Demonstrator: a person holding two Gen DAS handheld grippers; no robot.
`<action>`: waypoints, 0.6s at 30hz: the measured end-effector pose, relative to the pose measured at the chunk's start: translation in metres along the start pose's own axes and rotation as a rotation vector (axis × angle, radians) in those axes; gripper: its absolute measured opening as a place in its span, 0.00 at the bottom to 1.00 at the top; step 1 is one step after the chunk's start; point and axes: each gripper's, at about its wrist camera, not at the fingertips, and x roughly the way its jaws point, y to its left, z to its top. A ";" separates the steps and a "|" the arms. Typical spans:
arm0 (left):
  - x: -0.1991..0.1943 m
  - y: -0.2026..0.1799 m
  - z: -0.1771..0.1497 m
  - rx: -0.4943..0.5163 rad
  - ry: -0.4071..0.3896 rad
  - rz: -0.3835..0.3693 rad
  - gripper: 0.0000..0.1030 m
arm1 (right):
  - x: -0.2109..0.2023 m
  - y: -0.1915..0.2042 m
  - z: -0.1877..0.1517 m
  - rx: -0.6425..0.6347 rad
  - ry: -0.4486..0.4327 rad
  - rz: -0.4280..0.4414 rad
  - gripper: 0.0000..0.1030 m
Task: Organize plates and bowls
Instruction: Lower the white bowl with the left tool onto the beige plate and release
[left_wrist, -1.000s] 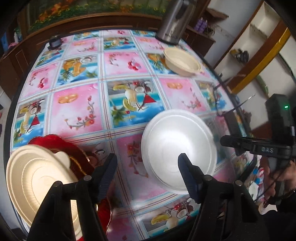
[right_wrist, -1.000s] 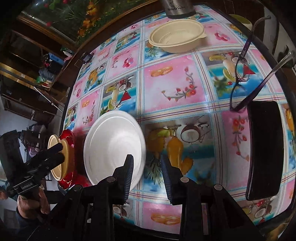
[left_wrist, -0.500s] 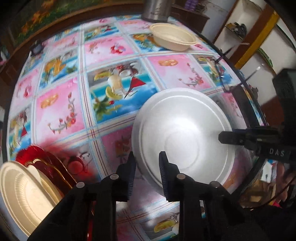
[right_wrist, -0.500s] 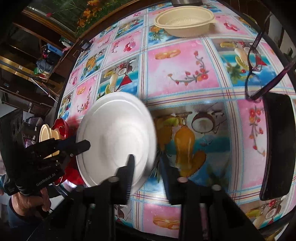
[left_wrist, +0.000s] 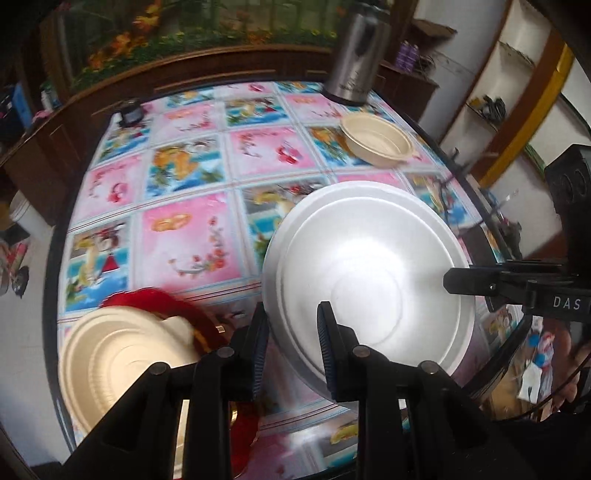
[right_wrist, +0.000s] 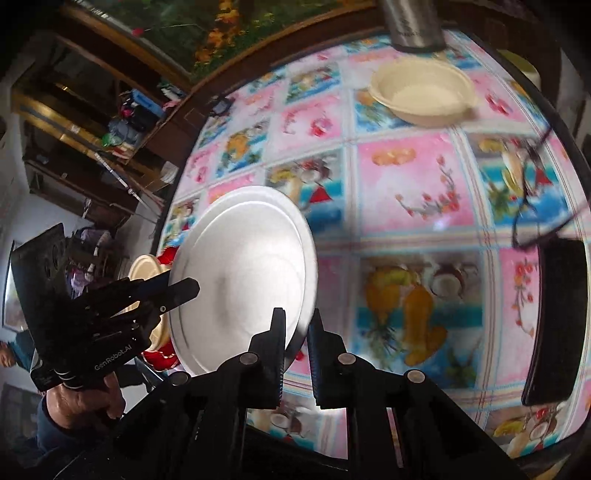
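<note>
On the table (left_wrist: 192, 236) we count:
- white plates (left_wrist: 369, 280) — one
- cream plates (left_wrist: 122, 354) — one, near corner
- red plates (left_wrist: 162, 302) — one, under the cream
- cream bowls (left_wrist: 376, 142) — one, far edge
- steel flasks (left_wrist: 354, 62) — one
- spectacles (right_wrist: 532, 206) — one pair
- black slabs (right_wrist: 554, 317) — one
- grippers: two, left gripper (left_wrist: 291, 343), right gripper (right_wrist: 297, 347).

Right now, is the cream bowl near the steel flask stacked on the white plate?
No, the cream bowl sits alone on the tablecloth near the steel flask, apart from the white plate.

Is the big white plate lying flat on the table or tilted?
Tilted: the white plate is gripped at opposite rim edges by the left gripper and right gripper.
</note>
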 end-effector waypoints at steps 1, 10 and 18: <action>-0.005 0.006 -0.001 -0.016 -0.011 0.008 0.24 | 0.002 0.009 0.004 -0.023 0.001 0.009 0.12; -0.067 0.075 -0.032 -0.194 -0.106 0.117 0.24 | 0.037 0.090 0.022 -0.224 0.066 0.091 0.13; -0.088 0.125 -0.076 -0.349 -0.114 0.200 0.24 | 0.082 0.151 0.019 -0.389 0.153 0.143 0.13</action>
